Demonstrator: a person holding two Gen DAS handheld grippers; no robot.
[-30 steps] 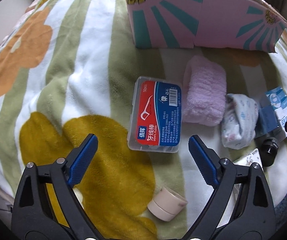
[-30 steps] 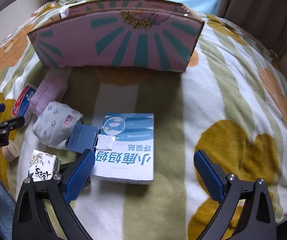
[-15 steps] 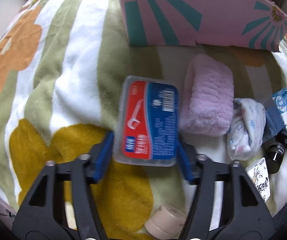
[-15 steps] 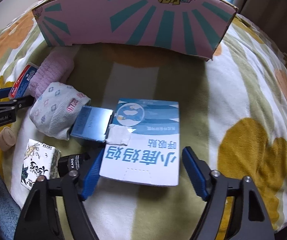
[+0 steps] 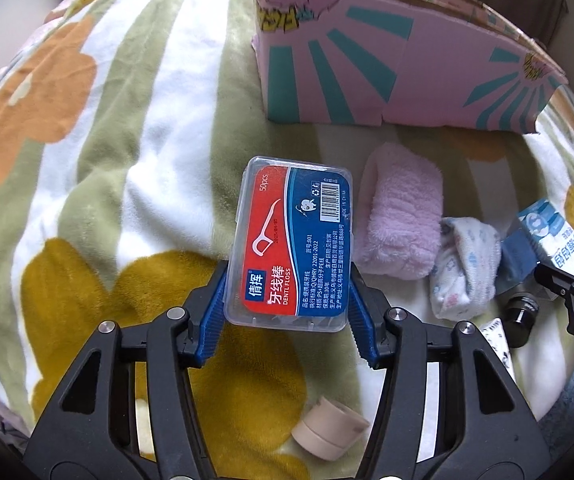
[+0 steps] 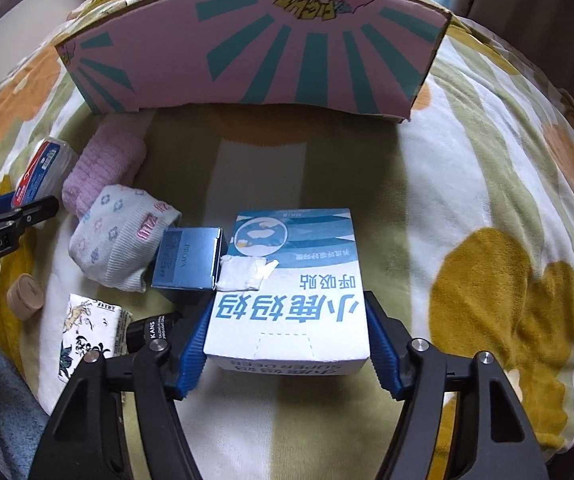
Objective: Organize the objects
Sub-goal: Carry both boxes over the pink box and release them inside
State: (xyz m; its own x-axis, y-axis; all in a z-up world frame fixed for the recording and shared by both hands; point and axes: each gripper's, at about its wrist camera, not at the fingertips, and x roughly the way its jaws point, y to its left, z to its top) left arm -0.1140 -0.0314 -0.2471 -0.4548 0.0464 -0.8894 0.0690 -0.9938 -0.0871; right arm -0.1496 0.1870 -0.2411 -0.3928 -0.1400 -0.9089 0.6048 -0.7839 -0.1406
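Note:
My left gripper (image 5: 287, 280) is shut on a clear dental floss box (image 5: 293, 240) with a red and blue label, gripping its lower end and holding it tilted above the flowered blanket. In the right wrist view, my right gripper (image 6: 287, 320) has its jaws closing on a white and blue carton (image 6: 291, 272). Its blue pads sit against both sides of the carton's near end, and the carton rests on the blanket. A pink cardboard box (image 6: 255, 48) with teal rays stands behind both.
A pink rolled towel (image 5: 401, 212) and a patterned sock (image 5: 467, 268) lie between the grippers. A small blue box (image 6: 189, 260), a black bottle (image 6: 147, 330), a printed tissue packet (image 6: 87, 332) and a beige tape roll (image 5: 329, 428) lie nearby on the blanket (image 6: 487, 200).
Both grippers went from wide open to closed. The left one took the floss box and raised it off the blanket. The right one closed around the white and blue carton.

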